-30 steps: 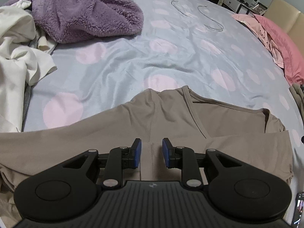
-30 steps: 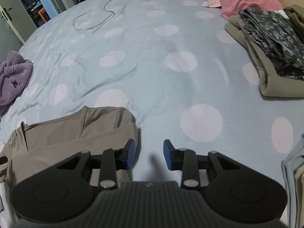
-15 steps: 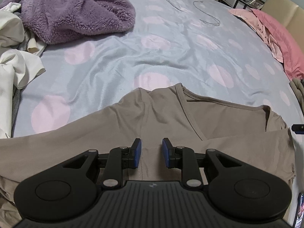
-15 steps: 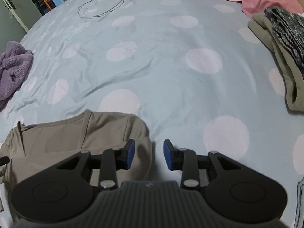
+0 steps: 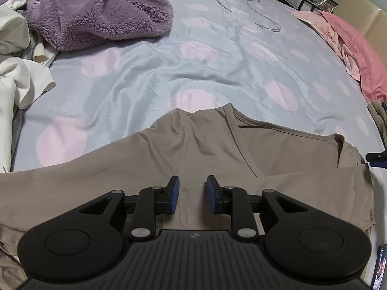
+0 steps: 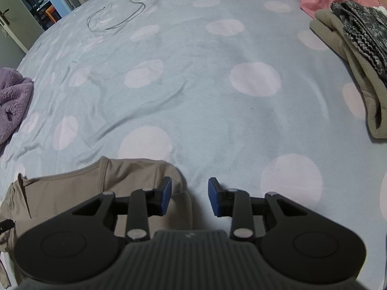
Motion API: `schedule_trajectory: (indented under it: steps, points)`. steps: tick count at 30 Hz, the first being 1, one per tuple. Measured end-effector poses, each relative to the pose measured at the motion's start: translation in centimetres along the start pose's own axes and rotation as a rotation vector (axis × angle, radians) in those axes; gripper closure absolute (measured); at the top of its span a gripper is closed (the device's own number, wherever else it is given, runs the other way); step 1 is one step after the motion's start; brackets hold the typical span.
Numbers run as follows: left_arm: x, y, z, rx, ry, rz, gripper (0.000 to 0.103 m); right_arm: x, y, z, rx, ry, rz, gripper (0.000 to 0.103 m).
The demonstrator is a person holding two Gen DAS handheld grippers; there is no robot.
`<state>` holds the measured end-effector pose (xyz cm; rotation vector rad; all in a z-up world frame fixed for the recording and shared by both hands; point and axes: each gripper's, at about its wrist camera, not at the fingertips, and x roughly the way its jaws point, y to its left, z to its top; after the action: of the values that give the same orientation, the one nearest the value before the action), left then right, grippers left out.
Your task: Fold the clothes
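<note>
A taupe V-neck top [image 5: 205,149] lies spread on the blue dotted bedsheet [image 5: 217,72], its neckline facing away from me. My left gripper [image 5: 192,194] hovers open over the middle of the top, nothing between its blue pads. In the right wrist view the same top [image 6: 72,188] shows at the lower left. My right gripper [image 6: 189,197] stands open over the top's right shoulder edge, the left pad above cloth and the right pad above bare sheet [image 6: 193,84]. A tip of the right gripper [image 5: 377,157] peeks in at the left view's right edge.
A purple fleece garment [image 5: 96,12] and white clothes [image 5: 19,72] are heaped at the far left. Pink fabric [image 5: 350,48] lies far right. Folded olive and patterned clothes [image 6: 358,55] are stacked at the right. A thin cable [image 6: 116,12] curls on the far sheet.
Both grippers have shifted slightly over the bed. The right gripper moved left, so the top's shoulder now lies under its left pad. Both stay open.
</note>
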<state>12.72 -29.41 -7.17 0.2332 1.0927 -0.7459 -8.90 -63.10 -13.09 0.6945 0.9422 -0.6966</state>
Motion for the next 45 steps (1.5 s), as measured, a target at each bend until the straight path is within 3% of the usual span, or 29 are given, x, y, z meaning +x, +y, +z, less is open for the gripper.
schedule_trajectory:
  steps: [3,5,6,8,12,18,21,23,24,25,31,37,45]
  points:
    - [0.0,0.0,0.0,0.004,0.001,-0.002,0.081,0.9,0.4,0.2,-0.009,0.016,-0.008,0.067]
    - [0.0,0.1,0.0,0.000,0.001,-0.003,0.081,1.5,0.4,0.1,-0.021,0.048,-0.006,0.078]
    - [0.0,0.1,0.0,-0.004,0.001,-0.002,0.081,1.7,0.3,0.0,-0.028,0.063,-0.001,0.091]
    - [0.2,0.2,0.0,-0.009,0.003,-0.001,0.081,1.9,0.1,-0.1,-0.031,0.080,0.001,0.098]
    - [0.1,0.1,0.1,-0.007,0.002,-0.004,0.081,1.2,0.0,0.1,-0.041,0.040,-0.094,0.103]
    - [-0.1,0.2,0.1,-0.012,-0.005,-0.006,0.081,0.0,-1.0,-0.2,-0.017,0.022,-0.070,0.103]
    - [-0.3,0.3,0.2,-0.016,-0.015,-0.005,0.081,-0.7,-1.6,-0.3,-0.006,0.013,-0.059,0.097]
    - [-0.6,0.3,0.4,-0.021,-0.025,-0.008,0.081,-1.1,-1.9,-0.4,0.002,0.007,-0.051,0.083]
    - [-0.7,0.3,0.4,-0.022,-0.030,-0.009,0.081,-1.3,-2.1,-0.4,0.006,0.004,-0.047,0.071]
    - [-0.9,0.4,0.5,-0.024,-0.035,-0.011,0.081,-1.5,-2.2,-0.5,0.010,0.001,-0.043,0.069]
    - [-0.8,0.7,0.3,-0.041,-0.036,-0.018,0.081,-1.3,-1.7,-1.8,0.028,0.041,0.029,0.068]
    - [-0.7,1.5,0.4,-0.072,-0.037,-0.027,0.081,-0.1,-0.8,-2.6,0.020,0.063,0.028,0.069]
    - [0.2,1.7,-0.1,-0.077,0.020,-0.016,0.082,0.1,-0.6,-2.5,-0.005,0.068,0.011,0.069]
